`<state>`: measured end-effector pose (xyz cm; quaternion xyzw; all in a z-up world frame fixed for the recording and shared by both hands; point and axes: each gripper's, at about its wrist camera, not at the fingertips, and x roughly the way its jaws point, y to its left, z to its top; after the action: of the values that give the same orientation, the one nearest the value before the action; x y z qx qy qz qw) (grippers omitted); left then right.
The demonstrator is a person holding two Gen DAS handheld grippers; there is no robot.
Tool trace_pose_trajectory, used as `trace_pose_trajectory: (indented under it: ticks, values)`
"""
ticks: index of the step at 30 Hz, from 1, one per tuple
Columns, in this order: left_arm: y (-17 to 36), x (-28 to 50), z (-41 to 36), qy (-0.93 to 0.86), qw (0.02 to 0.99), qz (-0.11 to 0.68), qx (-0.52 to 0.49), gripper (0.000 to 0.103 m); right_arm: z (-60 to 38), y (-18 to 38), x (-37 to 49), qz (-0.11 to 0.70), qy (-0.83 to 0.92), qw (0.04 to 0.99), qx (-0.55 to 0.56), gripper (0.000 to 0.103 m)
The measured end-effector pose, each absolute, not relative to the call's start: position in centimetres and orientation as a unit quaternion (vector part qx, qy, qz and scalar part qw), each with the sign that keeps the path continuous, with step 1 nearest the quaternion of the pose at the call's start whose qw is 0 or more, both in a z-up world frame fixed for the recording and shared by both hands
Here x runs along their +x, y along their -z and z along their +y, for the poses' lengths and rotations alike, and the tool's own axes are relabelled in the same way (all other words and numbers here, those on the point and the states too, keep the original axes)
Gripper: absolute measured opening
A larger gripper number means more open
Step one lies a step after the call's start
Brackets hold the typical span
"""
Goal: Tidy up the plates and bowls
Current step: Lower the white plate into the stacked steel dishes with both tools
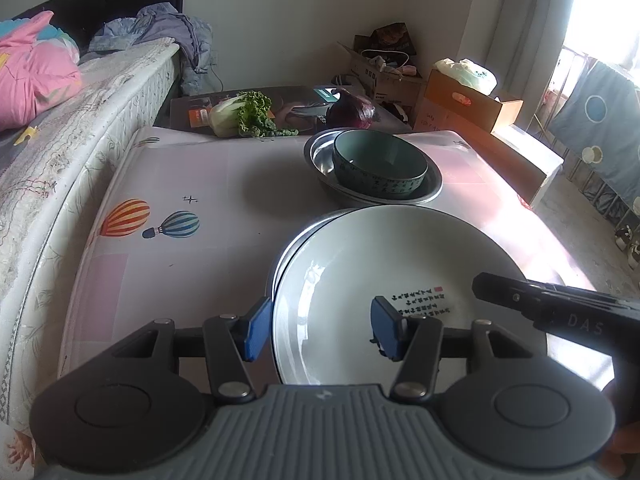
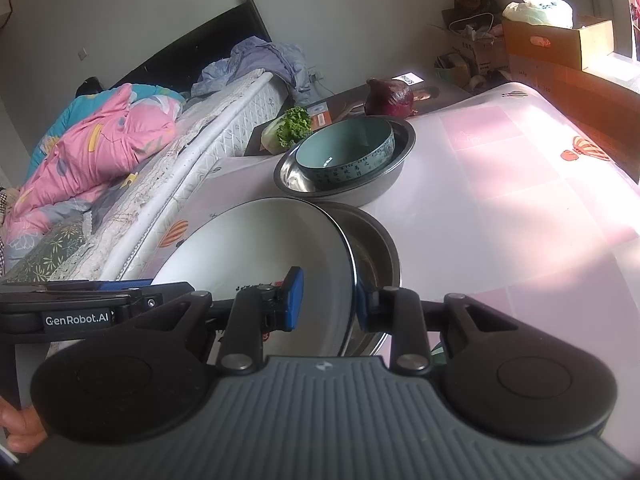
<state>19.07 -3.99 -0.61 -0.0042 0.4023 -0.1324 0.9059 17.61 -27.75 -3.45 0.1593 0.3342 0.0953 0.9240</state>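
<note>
Left wrist view looks down over the left gripper [image 1: 316,330], whose blue pads straddle the near left rim of a white plate [image 1: 384,280]; one pad sits outside the rim, the other over the plate's face beside a small block of dark script, and I cannot tell whether the pads press on it. The plate lies over a steel pan [image 1: 280,256], of which only a thin crescent shows at 10 o'clock of the plate. At 12 o'clock from the plate, near but apart, a teal bowl [image 1: 380,168] sits inside a steel basin [image 1: 432,188]. Both groups stand on a table [image 1: 180,280] covered in a pale cloth printed with hot-air balloons. Beyond the table's far edge lie a leafy cabbage [image 1: 244,116] and a red cabbage [image 1: 352,112] on a dark board. A bed [image 1: 60,140] with a pink quilt runs along 9 o'clock. The other gripper's black body enters at 3 o'clock.

Right wrist view shows the right gripper [image 2: 328,304] clenched on the white plate's [image 2: 260,248] right rim, one pad on its face and one behind the edge, the plate tilted up against the steel pan [image 2: 376,248]. At 12 o'clock the teal bowl [image 2: 348,152] nests in the steel basin [image 2: 384,184], close to the pan. Cardboard boxes [image 2: 560,40] stand at 1 o'clock by the window.
</note>
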Motion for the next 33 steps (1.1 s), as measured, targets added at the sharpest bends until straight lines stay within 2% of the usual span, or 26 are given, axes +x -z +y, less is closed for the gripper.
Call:
trace_pose_trajectory:
  ticks: [16,33]
  values:
    - [2.3,20.7,-4.2,0.137,0.894,0.427,-0.007,0.054,-28.1,5.1,18.9,0.356,-0.091,0.915,0.165,0.027]
    - [1.0,20.2,-4.1,0.150,0.902,0.404,-0.005,0.057,-28.5,5.1,18.8,0.346,-0.085,0.920,0.162,0.028]
